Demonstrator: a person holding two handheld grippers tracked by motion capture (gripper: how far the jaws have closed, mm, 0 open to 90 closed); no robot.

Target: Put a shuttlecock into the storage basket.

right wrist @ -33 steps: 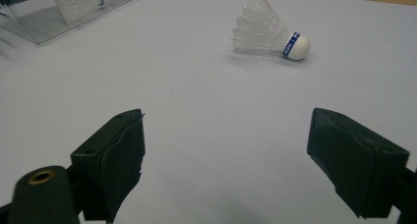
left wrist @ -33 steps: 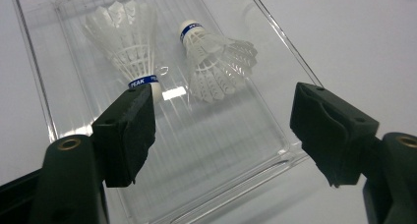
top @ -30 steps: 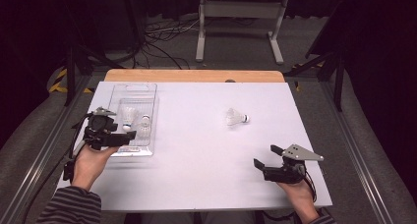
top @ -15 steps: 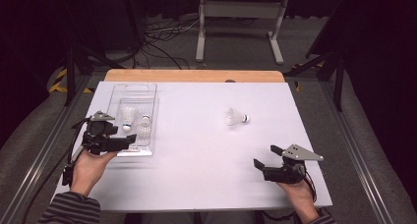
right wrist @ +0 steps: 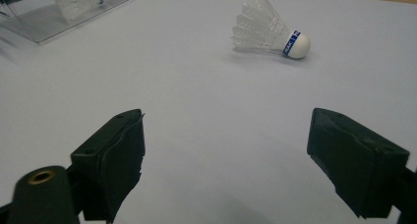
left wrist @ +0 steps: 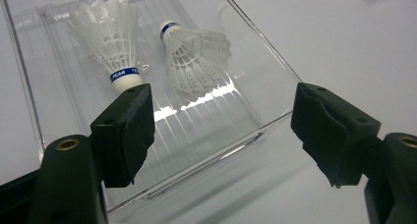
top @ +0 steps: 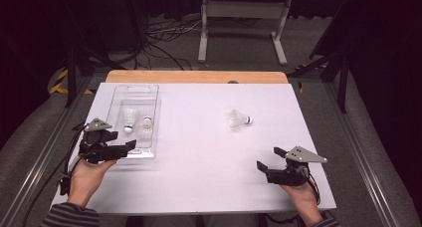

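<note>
**Left tongs draw back from the tray; one shuttlecock lies loose on the table**

Since the earlier frames, the left gripper (top: 130,146) has drawn back toward the person and now sits at the near end of the clear ribbed plastic tray (top: 120,93), jaws wide apart and holding nothing. The right gripper (top: 267,158) has not moved; its jaws also stand wide apart, empty, resting low over the table.

Ahead of the left gripper, two white feathered shuttlecocks lie inside the tray side by side. The left shuttlecock (left wrist: 109,35) has its long axis running toward the tongs, cork nearest them. The right shuttlecock (left wrist: 195,54) lies the other way round, cork pointing away.

A third white feathered shuttlecock (right wrist: 269,33) lies on its side well ahead of the right gripper, apart from it, long axis crossways to the jaws, cork toward their right.

The white table (top: 199,162) has a wooden far edge (top: 196,76). Beyond it, cables (top: 164,38) trail across a dark grey floor near a pale metal stand (top: 241,10).
</note>
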